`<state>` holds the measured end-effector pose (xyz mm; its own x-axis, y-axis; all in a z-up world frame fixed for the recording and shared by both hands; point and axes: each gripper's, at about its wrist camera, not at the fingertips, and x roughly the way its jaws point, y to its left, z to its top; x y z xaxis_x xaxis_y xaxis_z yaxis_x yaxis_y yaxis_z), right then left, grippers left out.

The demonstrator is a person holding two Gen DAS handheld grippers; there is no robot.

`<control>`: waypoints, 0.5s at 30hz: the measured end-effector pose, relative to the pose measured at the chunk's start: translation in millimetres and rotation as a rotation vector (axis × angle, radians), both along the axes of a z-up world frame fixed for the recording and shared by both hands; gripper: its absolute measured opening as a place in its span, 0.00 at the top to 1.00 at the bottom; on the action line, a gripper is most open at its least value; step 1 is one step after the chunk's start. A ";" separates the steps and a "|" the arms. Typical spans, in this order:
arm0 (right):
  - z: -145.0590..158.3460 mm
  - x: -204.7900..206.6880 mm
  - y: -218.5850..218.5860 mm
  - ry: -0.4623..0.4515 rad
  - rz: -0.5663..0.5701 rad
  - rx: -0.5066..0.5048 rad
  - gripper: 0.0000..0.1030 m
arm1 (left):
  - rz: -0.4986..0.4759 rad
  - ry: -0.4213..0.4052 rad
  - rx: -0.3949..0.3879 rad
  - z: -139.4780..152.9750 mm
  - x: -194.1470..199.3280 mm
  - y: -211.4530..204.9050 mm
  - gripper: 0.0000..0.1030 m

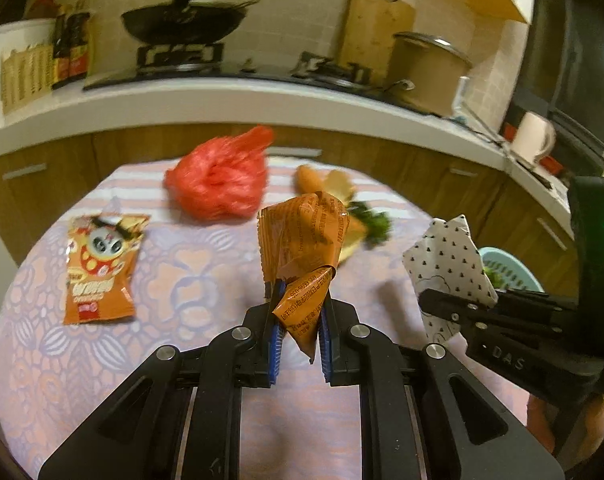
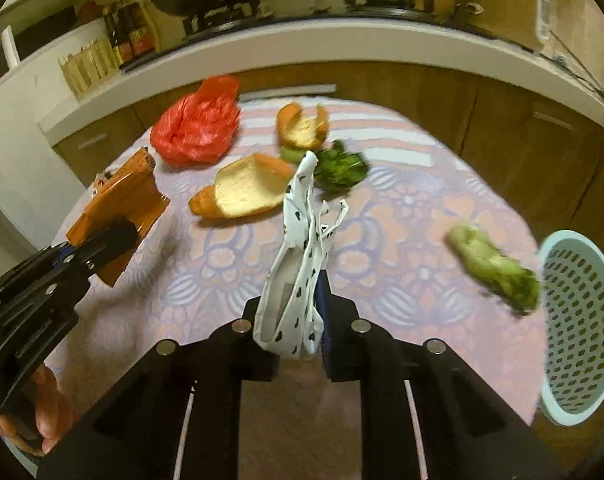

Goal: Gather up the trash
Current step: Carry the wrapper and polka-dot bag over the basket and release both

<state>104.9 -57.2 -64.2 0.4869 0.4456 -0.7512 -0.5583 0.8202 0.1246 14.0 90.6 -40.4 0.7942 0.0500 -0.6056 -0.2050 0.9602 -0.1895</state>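
The left gripper [image 1: 298,316] was clenched on an orange wrapper [image 1: 302,236], and the right gripper [image 2: 298,312] gripped a white dotted wrapper [image 2: 298,264], both lifted above the table [image 2: 401,208]. Each load probably needed carrying right and releasing squarely over the basket [image 2: 581,292], whose visible inside looked empty; a green scrap [image 2: 493,264] lay just beside its rim.

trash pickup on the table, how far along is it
Done: nothing clearly. The pale blue basket looks empty in the right wrist view.

In hand: left gripper is shut on an orange wrapper; right gripper is shut on a spotted white wrapper.

Left on the table: red plastic bag, snack packet, orange peels, green scraps.
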 end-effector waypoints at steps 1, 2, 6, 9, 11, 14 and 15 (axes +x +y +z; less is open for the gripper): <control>4.8 0.0 -7.2 -0.004 -0.008 0.012 0.87 | -0.016 -0.008 -0.001 4.6 -0.3 -6.0 0.87; 9.4 0.7 -14.5 -0.009 -0.018 0.019 0.87 | -0.029 -0.013 -0.004 7.6 0.0 -10.1 0.87; 22.7 3.0 -40.2 -0.035 -0.060 0.027 0.87 | -0.095 -0.026 -0.018 20.4 10.0 -34.9 0.87; 31.0 6.7 -66.6 -0.049 -0.103 0.033 0.87 | -0.149 -0.030 -0.015 27.7 21.4 -60.6 0.87; 35.4 10.3 -87.7 -0.061 -0.142 0.033 0.87 | -0.188 -0.031 -0.018 31.5 30.4 -78.4 0.87; 37.9 16.0 -118.2 -0.068 -0.197 0.036 0.87 | -0.242 -0.027 -0.015 34.3 42.6 -104.7 0.87; 38.2 19.5 -126.3 -0.067 -0.211 0.038 0.87 | -0.264 -0.025 -0.010 34.8 48.2 -116.5 0.87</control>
